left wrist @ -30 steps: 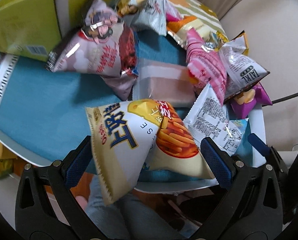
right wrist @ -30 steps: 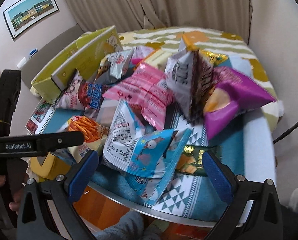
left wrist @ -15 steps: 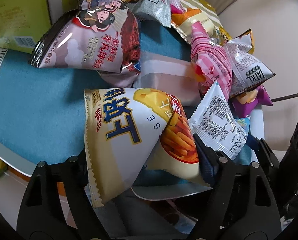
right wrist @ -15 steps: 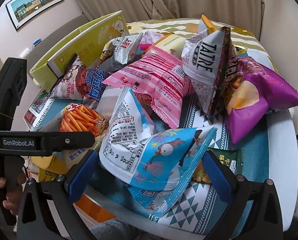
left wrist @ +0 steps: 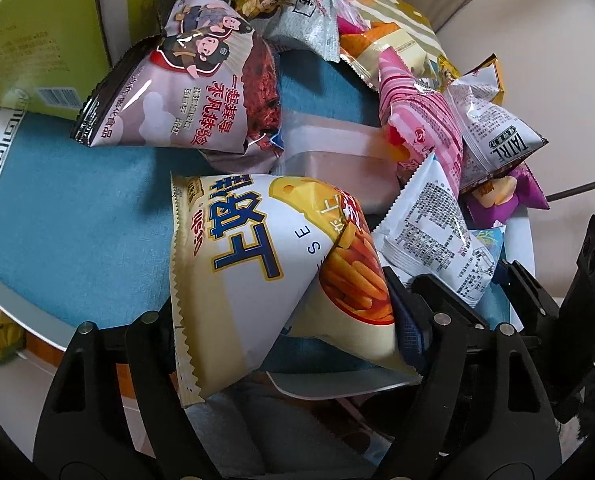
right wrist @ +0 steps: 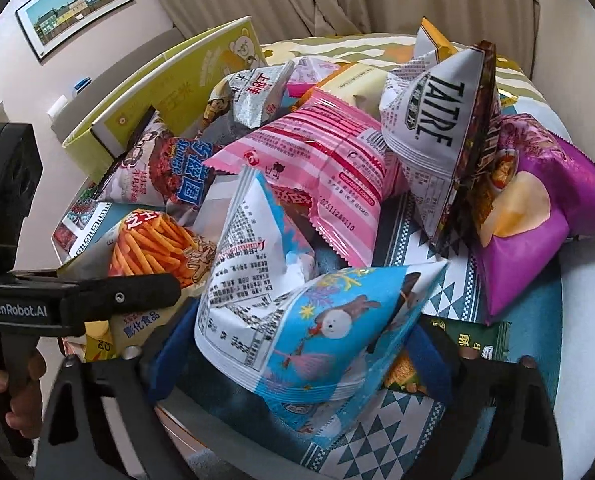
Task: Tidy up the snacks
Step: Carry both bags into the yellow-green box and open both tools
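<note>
two bags pinched at once, pile ready to slide

left gripper (left wrist: 289, 332), low centre of the left wrist view: jaws have just been closing and are now clamped on the cheese stick bag (left wrist: 265, 264), pads pressing into its lower sides. the bag bulges and folds between them, near the front rim of the round table (left wrist: 33, 320).

right gripper (right wrist: 297, 344), low centre of the right wrist view: jaws have just been closing around the blue snowman bag (right wrist: 321, 320). blue pads sit against both flanks of the bag, so i read it as gripped, though the hold looks shallow.

yellow-green box (right wrist: 177, 80) stands open at upper left of the right wrist view, behind the pile; likely where the snacks go.

risks as i judge them:
- both bags are air-filled and slick; a squeeze on the puffed body may let them squirt out or pop a seam.
- the snowman bag lies partly under the pink striped bag (right wrist: 333, 164); lifting it may drag that one and tip the white taire bag (right wrist: 429, 120), which stands on edge at upper right.
- the purple bag (right wrist: 537, 216) rests close to the table's right edge; any shove through the pile could send it off.
- the two grippers work just beside each other; the left one's arm crosses the lower left of the right wrist view, so raising both together could knock them.
</note>
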`<act>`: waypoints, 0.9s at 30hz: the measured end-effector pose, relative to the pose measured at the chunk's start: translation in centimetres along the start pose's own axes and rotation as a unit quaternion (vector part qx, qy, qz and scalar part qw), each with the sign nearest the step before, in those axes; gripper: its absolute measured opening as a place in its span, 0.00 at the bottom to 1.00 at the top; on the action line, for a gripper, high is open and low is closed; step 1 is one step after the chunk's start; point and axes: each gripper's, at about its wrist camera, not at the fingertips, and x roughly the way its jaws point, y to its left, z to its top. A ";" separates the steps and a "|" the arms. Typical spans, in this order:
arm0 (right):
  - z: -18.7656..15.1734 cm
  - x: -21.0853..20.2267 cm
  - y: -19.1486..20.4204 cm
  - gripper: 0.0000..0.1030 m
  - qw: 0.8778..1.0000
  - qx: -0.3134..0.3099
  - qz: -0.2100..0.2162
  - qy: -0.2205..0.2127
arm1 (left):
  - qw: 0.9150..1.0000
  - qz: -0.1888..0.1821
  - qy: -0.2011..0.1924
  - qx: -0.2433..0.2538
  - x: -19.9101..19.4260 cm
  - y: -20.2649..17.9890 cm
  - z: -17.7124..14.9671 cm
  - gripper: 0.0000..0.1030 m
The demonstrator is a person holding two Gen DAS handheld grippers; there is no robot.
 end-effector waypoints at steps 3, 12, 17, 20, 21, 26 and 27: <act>-0.2 -0.9 0.0 0.79 1.000 -0.004 0.001 -0.009 | 1.000 0.004 -0.007 0.002 -0.8 -0.4 -0.3 0.75; 0.1 -5.0 0.7 0.72 0.999 -0.009 -0.005 -0.040 | 0.998 0.002 -0.056 0.011 -6.2 -1.8 -0.3 0.75; 1.7 -7.9 1.6 0.71 0.998 -0.025 -0.018 -0.060 | 0.995 0.005 -0.104 0.011 -10.1 -2.3 0.7 0.75; 3.4 -9.6 2.3 0.71 0.996 -0.039 -0.024 -0.079 | 0.990 0.004 -0.139 0.013 -12.9 -2.0 2.0 0.75; 4.2 -10.1 2.6 0.71 0.995 -0.045 -0.027 -0.085 | 0.989 0.005 -0.147 0.015 -13.6 -1.7 2.4 0.75; 8.3 -11.4 4.4 0.71 0.991 -0.063 -0.035 -0.114 | 0.983 0.007 -0.181 0.016 -16.4 0.0 6.3 0.75; 9.2 -11.4 4.8 0.71 0.990 -0.064 -0.035 -0.118 | 0.982 0.008 -0.186 0.017 -16.8 0.3 7.2 0.75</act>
